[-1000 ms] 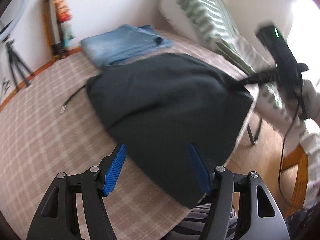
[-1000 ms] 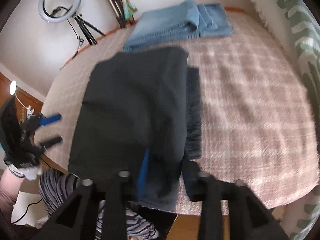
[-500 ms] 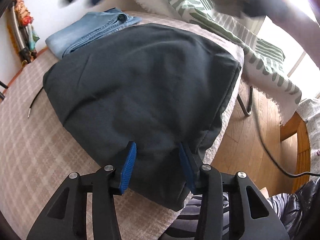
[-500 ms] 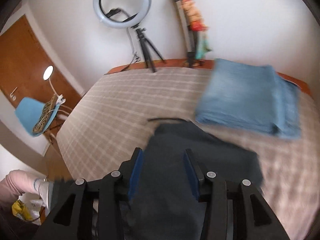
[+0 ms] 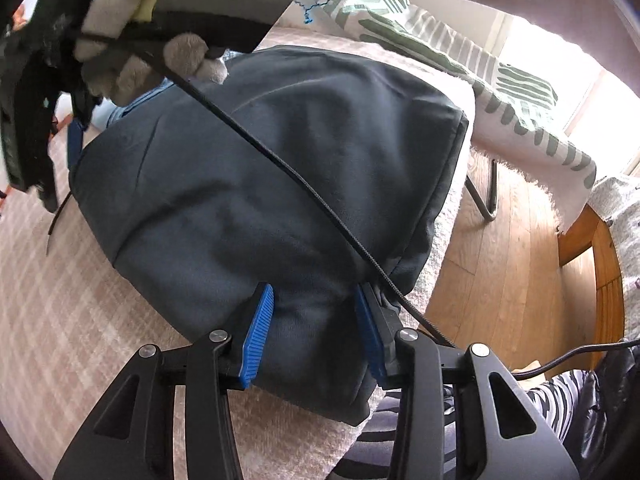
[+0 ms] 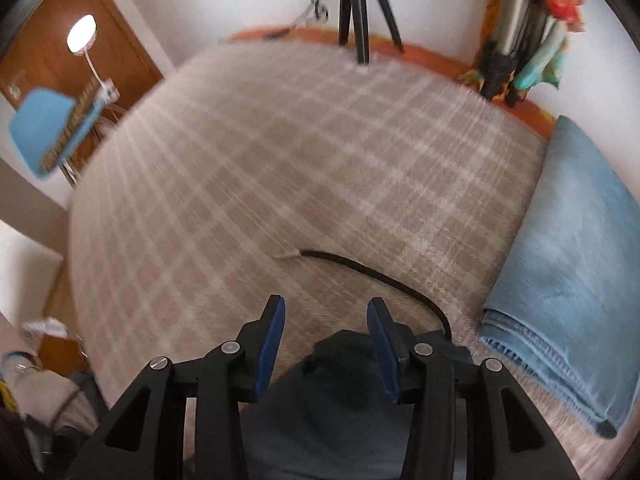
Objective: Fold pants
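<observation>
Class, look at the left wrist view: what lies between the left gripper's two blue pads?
A bunched fold of the dark pants lies between the left gripper pads; the left wrist view shows it.

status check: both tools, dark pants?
Left tool closing onto folded dark grey pants at near edge. Right tool over far corner. Black cable crosses pants.

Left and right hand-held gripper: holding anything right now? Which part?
Left hand-held gripper straddles the near edge of the dark pants; a firm pinch cannot be told. Right hand-held gripper is over their far edge, grip unclear.
</observation>
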